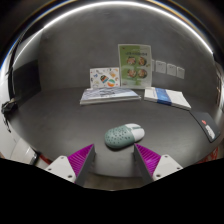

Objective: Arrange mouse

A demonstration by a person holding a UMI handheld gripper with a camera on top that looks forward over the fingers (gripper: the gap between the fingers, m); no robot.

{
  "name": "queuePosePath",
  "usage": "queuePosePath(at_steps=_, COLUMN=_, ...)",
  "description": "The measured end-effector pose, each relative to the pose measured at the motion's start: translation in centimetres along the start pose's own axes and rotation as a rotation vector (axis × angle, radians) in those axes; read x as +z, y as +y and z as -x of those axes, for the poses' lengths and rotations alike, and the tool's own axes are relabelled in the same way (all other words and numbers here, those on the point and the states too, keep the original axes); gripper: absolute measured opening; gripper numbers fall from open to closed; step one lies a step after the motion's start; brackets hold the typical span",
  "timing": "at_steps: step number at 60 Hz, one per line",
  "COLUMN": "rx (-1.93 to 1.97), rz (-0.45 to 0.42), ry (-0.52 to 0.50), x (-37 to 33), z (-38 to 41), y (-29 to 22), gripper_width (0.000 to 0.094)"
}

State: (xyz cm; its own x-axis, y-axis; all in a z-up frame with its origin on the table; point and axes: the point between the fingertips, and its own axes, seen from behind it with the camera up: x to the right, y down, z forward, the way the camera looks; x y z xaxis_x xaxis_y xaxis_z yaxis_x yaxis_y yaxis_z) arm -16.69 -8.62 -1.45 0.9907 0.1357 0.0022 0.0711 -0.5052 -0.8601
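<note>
Showing the view along a hand-held two-finger gripper [113,160], the frame has the tool's two fingers rising from the near edge of the scene, each bearing a magenta pad [79,158] on its inner face. The fingers stand spread apart with a clear gap between them, and they pinch nothing. Just ahead of the fingertips, and roughly centred on the gap, a pale grey-green oval computer mouse [125,136] with a lighter, whitish far-right end lies on the dark grey tabletop [60,125]. The mouse rests on the table by itself, apart from both pads, with its long axis running from near left to far right.

Beyond the mouse, toward the far side of the table, a flat white printed sheet or booklet [110,96] lies to the left of centre, and a white booklet with a dark blue edge [167,97] lies to the right of it; the two are near each other but apart. Behind them, against the grey back wall [60,55], an upright green-and-white printed poster [135,64] stands at centre, with a smaller white card showing coloured pictures [103,78] propped just to its left. Small white rectangular plates [166,69] are fixed on the wall to the right of the poster. Print on the sheets is too small to read.
</note>
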Motion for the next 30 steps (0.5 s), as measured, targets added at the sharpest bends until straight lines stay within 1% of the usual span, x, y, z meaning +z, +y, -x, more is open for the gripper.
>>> queuePosePath(at_steps=11, rx=0.053, rz=0.003, ry=0.055, x=3.0, z=0.1, y=-1.9, gripper_width=0.0823)
queuePosePath(at_steps=23, rx=0.074, rz=0.058, ry=0.088, x=6.8, z=-0.4, y=-4.3, gripper_width=0.0825)
queuePosePath(at_steps=27, rx=0.079, rz=0.061, ry=0.098, x=8.0, z=-0.4, y=-5.0, gripper_width=0.0793)
queuePosePath(at_steps=30, rx=0.079, rz=0.058, ry=0.106, x=8.3, z=-0.4, y=-5.1, gripper_width=0.0721)
